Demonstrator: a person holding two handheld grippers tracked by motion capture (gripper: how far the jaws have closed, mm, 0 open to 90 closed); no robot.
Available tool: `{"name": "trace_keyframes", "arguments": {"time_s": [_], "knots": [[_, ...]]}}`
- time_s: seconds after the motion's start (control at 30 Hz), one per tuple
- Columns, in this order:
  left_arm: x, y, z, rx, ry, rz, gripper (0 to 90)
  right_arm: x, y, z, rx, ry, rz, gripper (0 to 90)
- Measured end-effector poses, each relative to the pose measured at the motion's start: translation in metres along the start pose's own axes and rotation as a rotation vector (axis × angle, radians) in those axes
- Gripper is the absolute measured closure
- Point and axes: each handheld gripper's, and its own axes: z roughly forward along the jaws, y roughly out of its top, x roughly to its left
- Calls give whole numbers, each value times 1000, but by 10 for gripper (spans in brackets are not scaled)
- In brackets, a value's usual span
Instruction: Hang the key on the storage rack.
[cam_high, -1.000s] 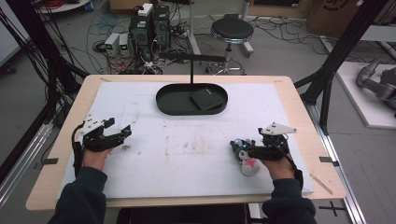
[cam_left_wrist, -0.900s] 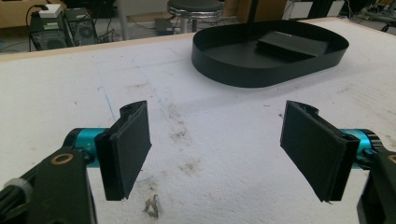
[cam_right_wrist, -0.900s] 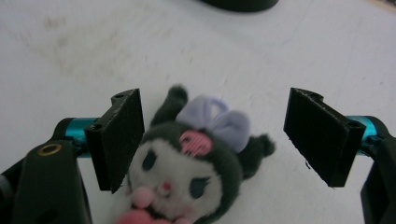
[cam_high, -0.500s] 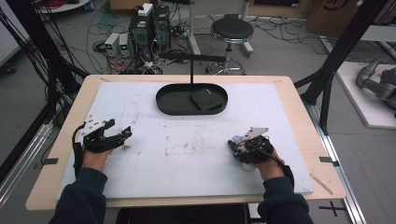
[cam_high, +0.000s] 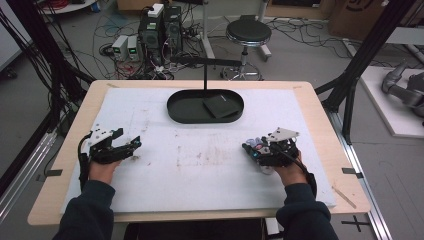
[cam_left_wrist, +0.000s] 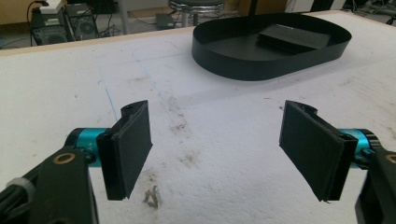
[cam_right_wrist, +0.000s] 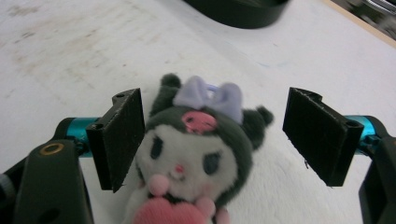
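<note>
Grabbing the plush toy is the step in hand, judging by the right gripper: its jaws have just been opening and stand wide, the toy lying between them on the white mat, one pad right beside its cheek, the other clear. Toy sits at about 4 o'clock on the table. Best bet is to center the head between the pads before squeezing, since soft fur slips. The left gripper hangs open and empty at 8 o'clock. The black tray waits at 12.
</note>
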Motion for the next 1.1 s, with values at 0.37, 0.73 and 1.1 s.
{"name": "trace_keyframes", "arguments": {"time_s": [0.37,0.73,1.1], "knots": [[-8,2,10,12,-16,15,254,11,-15,27,176,-31,31,280],[-7,1,10,22,-14,13,256,4,-4,22,72,19,-7,327],[-8,1,12,23,-10,12,256,-13,47,17,-57,127,-37,328]]}}
